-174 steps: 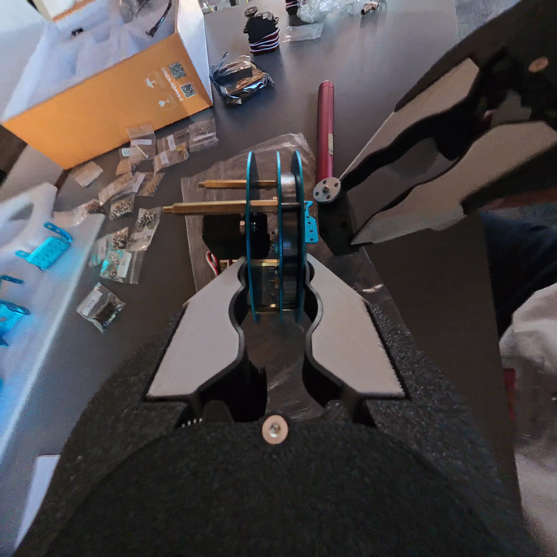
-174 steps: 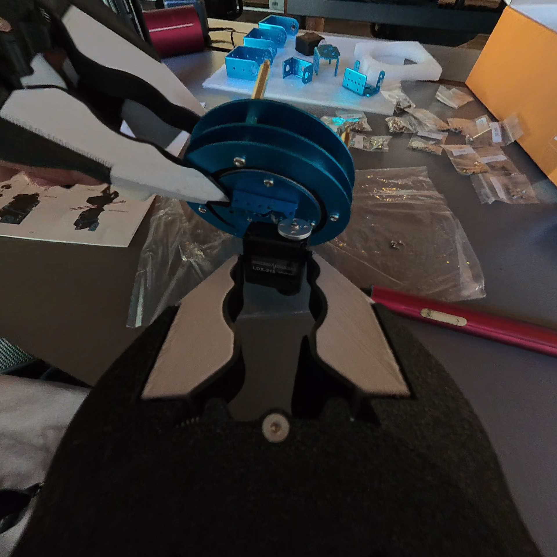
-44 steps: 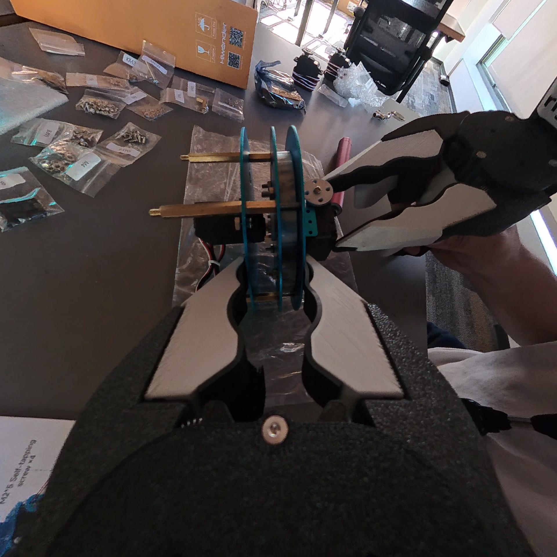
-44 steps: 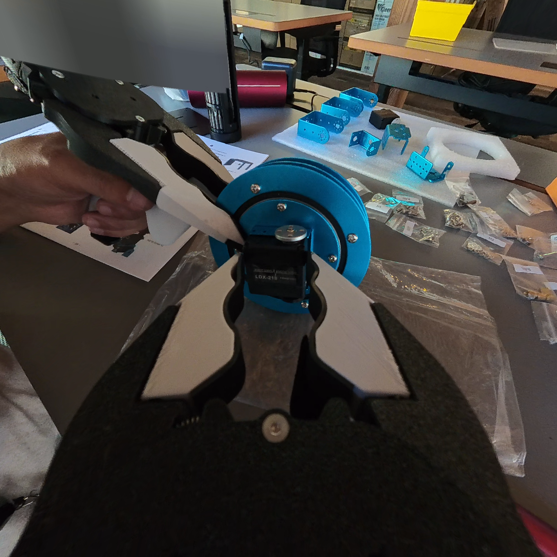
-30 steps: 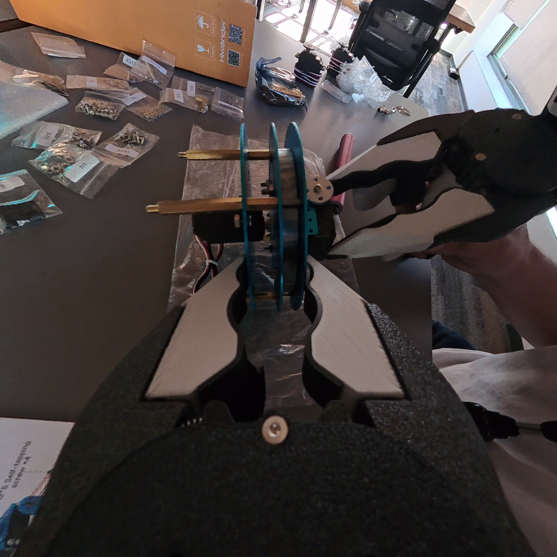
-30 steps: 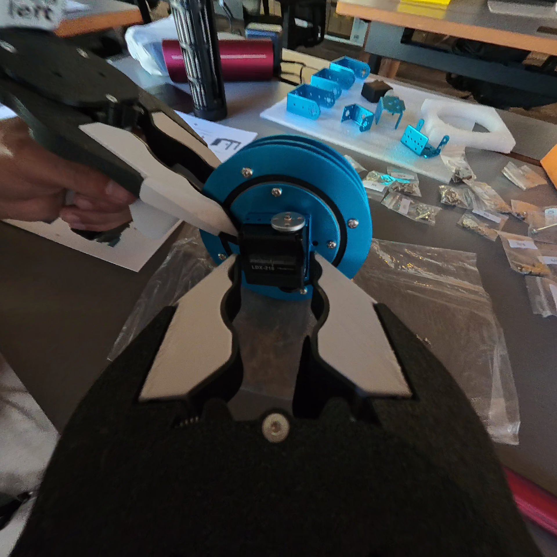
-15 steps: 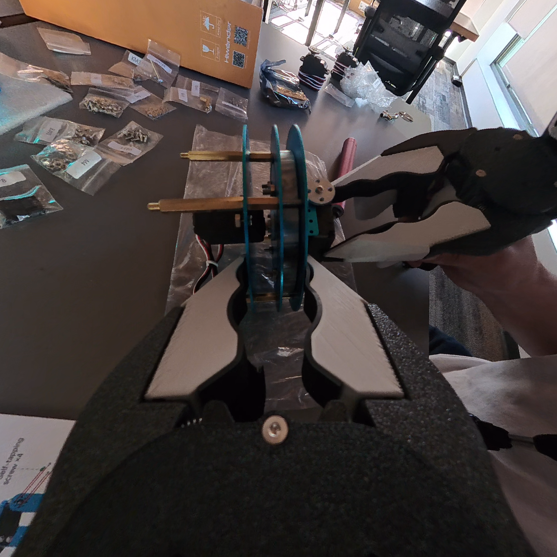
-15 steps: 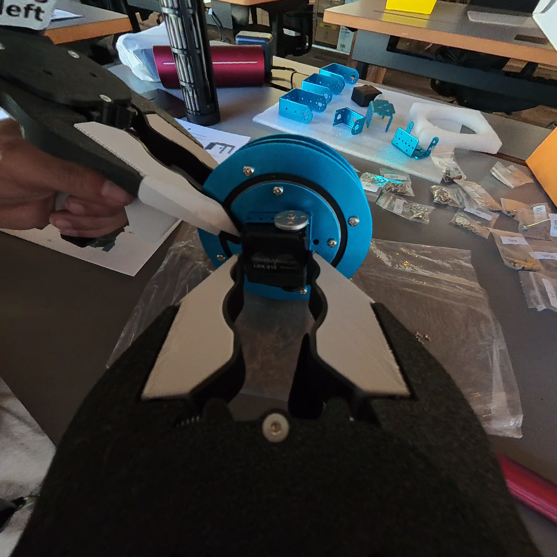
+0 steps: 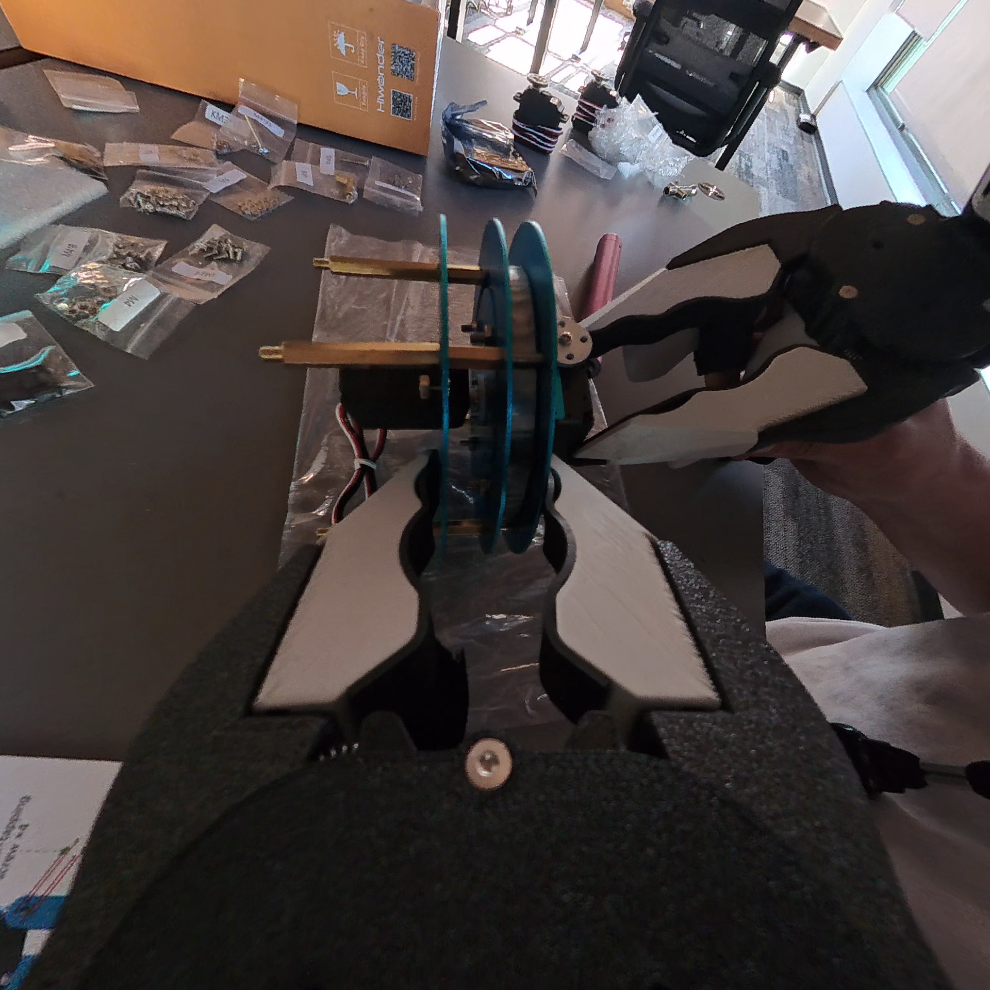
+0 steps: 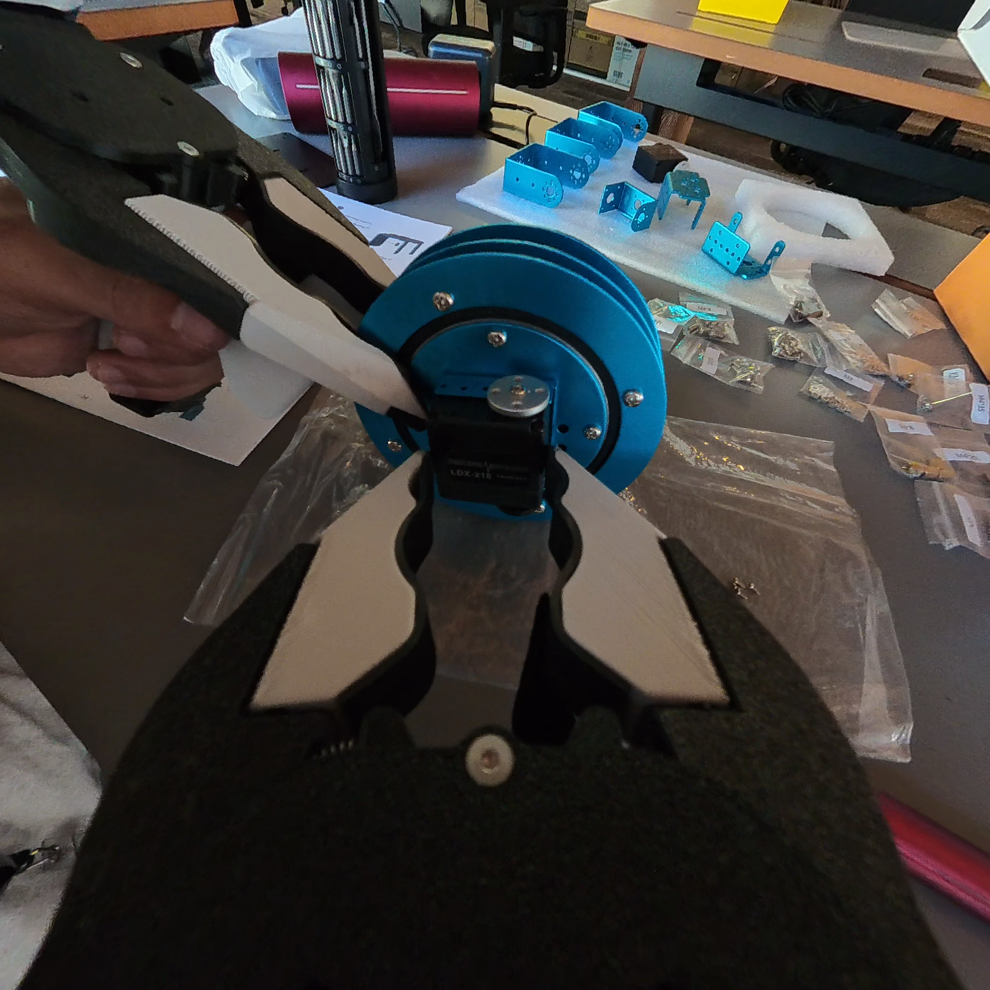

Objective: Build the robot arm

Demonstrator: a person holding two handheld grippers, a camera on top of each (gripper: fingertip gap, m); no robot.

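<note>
Flanking tongs [image 9: 490,471], screw bags [image 9: 211,256], orange box [image 9: 268,59]

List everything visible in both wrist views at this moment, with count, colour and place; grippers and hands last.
disc assembly: one, three blue discs on brass standoffs, held above the clear bag
servo: one, black, on the assembly's front face
clear bag: one, flat on the dark table
small parts bags: many, clear, scattered on the table
box: one, orange, far edge
blue brackets: several, on the white foam sheet
red tube: one, behind the assembly
spare servos: two, black, near the box
left gripper: shut on the discs' rims
right gripper: shut on the servo
hand: one, holding the left gripper
</note>
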